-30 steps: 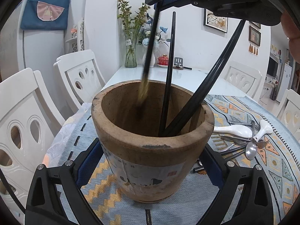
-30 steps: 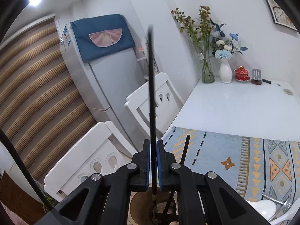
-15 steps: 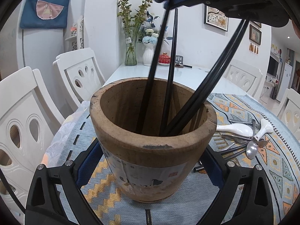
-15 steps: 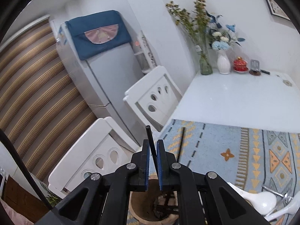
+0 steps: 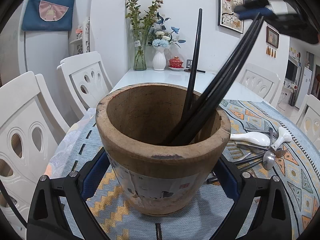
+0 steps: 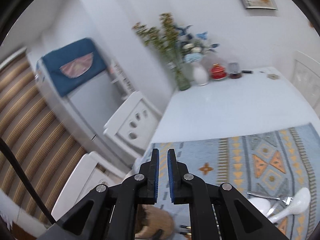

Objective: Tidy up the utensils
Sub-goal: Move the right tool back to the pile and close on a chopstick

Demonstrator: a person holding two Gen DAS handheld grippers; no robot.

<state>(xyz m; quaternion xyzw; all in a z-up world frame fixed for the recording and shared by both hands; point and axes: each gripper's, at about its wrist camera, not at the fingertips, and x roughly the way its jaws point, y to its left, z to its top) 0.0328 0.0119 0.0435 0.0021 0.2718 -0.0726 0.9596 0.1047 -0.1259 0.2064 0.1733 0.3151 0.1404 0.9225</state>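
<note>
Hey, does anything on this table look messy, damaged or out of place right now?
Yes. Right of the wooden holder, the white spoons and metal cutlery lie in a crossed heap on the cloth, not sorted. The holder's rim has a dark worn patch at the front and its printed label is peeling. The black chopsticks lean unevenly inside.

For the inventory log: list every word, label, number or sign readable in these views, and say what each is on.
None can be read.
Paper label on the wooden pot: dark printed shapes and a small red mark, too worn to read.
Tag on the glass vase: too small to read.
Framed pictures on the wall: butterflies and flowers only, no lettering visible.
Right wrist view: too blurred for any text.
</note>
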